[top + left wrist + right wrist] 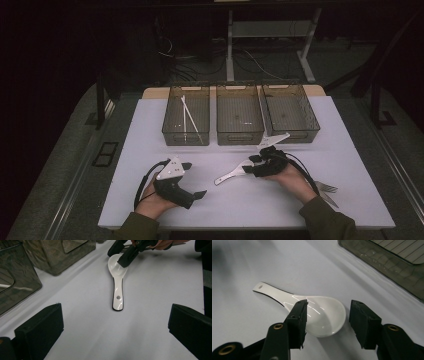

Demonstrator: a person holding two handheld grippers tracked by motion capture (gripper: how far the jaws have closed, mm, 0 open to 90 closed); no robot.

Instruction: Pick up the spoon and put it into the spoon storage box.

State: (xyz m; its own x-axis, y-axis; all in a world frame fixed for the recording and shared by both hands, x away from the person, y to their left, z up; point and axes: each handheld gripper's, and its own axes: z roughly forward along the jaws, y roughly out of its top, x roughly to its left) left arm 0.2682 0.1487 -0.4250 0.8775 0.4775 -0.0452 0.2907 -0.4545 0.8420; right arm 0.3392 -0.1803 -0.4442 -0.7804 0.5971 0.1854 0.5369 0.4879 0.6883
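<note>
Right gripper view: the white spoon (322, 315) bowl is partly hidden by the open right hand-held gripper (327, 317); the left hand-held gripper (115, 330) is held open.

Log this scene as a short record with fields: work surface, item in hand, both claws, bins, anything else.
surface: white table
item: white spoon, lying flat, handle with a hole
right claw: open, jaws on either side of the spoon's bowl, not closed on it
left claw: open, holding nothing, back from the spoon
bins: three clear bins in a row; left bin holds white sticks
other: fork by right forearm
</note>
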